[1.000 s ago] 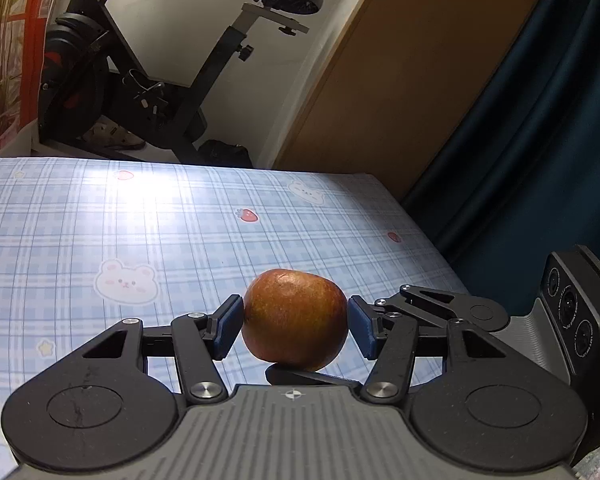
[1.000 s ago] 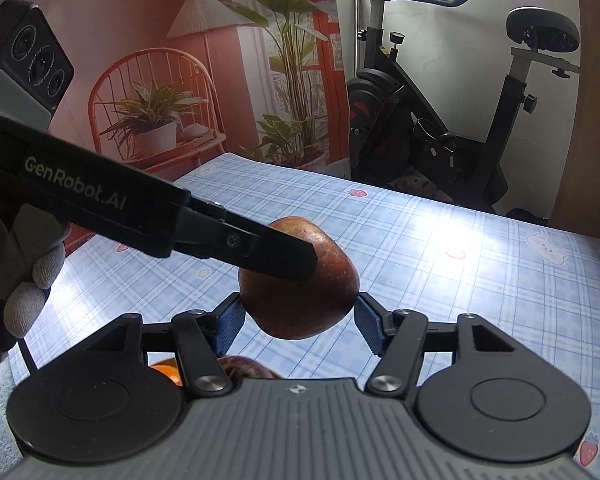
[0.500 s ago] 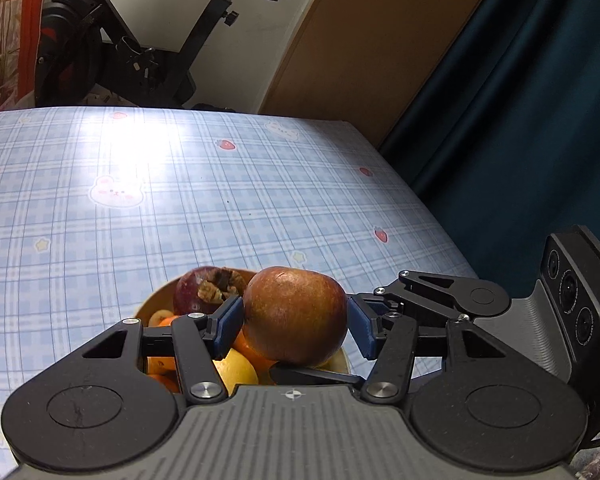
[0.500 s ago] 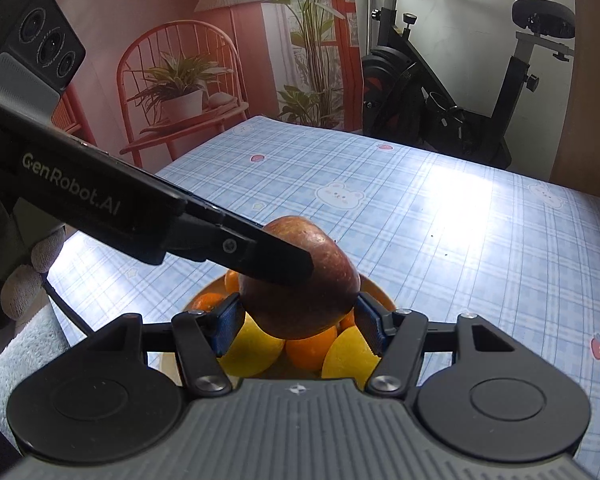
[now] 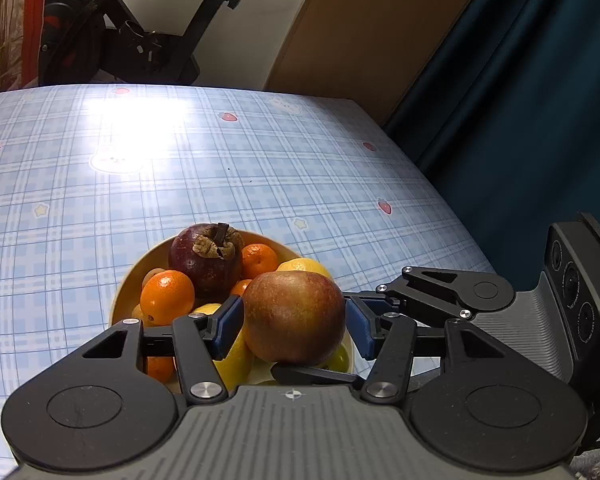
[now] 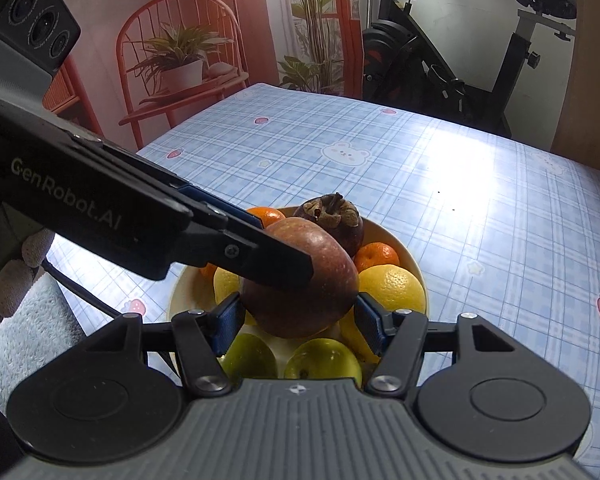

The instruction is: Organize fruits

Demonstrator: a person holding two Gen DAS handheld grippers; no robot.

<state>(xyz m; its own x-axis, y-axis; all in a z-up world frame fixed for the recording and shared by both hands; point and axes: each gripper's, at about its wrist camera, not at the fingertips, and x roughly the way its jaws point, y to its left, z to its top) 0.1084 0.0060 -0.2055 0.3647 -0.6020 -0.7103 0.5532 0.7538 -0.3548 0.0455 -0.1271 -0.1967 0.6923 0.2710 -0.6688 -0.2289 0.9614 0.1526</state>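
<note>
Both grippers hold the same apple (image 5: 294, 316). In the left wrist view, the left gripper (image 5: 292, 322) has its blue pads (image 5: 230, 326) pressed on the two sides of the apple, so its jaws are closed on the fruit. In the right wrist view, the right gripper (image 6: 298, 322) also has its pads (image 6: 228, 320) against the apple (image 6: 316, 280), one on each side, so it grips the apple too.

The apple is above the near part of the bowl (image 5: 124, 284), which stands on the blue checked table (image 5: 260, 160). I cannot tell if the apple touches the fruit under it.

The left view shows a mangosteen (image 5: 206, 258) at the far side of the bowl, an orange (image 5: 166, 296) to the left of it, a smaller orange (image 5: 260, 260) behind, and a lemon (image 5: 304, 266) at the right. A finger of the right gripper passes under the apple here.

The right view shows what the left view hides: two green fruits (image 6: 322, 360) at the near edge of the bowl (image 6: 412, 264), low behind the gripper body. It shows also the left gripper (image 6: 284, 266) crossing from the left, with one finger lying over the top of the apple, and a gloved hand (image 6: 16, 276) at the left edge.
</note>
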